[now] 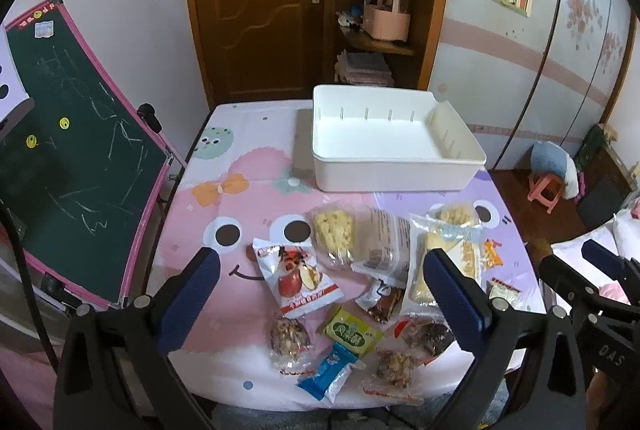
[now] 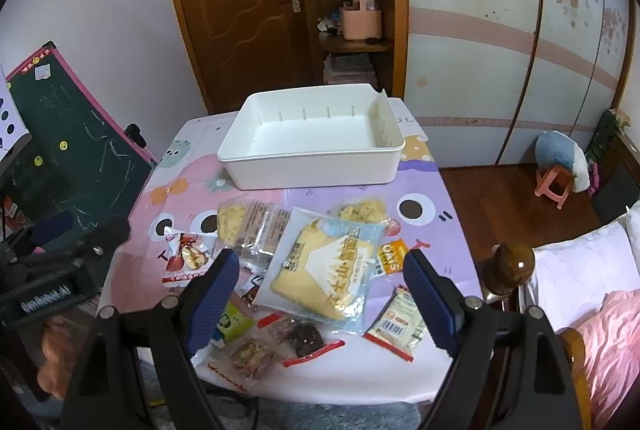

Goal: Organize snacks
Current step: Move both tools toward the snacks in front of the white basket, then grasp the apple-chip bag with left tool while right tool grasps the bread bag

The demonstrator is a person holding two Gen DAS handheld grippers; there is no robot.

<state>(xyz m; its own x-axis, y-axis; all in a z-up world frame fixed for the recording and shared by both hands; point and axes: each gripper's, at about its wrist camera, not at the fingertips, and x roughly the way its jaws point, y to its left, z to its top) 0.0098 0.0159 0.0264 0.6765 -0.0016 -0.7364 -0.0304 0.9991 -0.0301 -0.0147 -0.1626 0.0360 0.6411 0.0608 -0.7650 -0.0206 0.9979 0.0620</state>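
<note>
An empty white bin (image 1: 394, 139) (image 2: 316, 141) stands at the far side of the table. Several snack packets lie in front of it: a red apple-chip packet (image 1: 298, 276) (image 2: 186, 258), a clear bag of yellow puffs (image 1: 334, 234), a green packet (image 1: 352, 330), a blue wrapper (image 1: 326, 376), and a large pale-blue cake packet (image 2: 324, 270). My left gripper (image 1: 320, 294) hovers open above the apple-chip and green packets, holding nothing. My right gripper (image 2: 322, 294) hovers open above the cake packet, its fingers apart from it.
A cartoon-print cloth (image 1: 224, 197) covers the table. A green chalkboard (image 1: 76, 157) leans at the left. A wooden door (image 1: 256, 1) and shelves (image 1: 380, 41) stand behind. A wooden bedpost (image 2: 510, 266) and pink bedding (image 2: 608, 334) are at the right, a pink stool (image 2: 554, 185) beyond.
</note>
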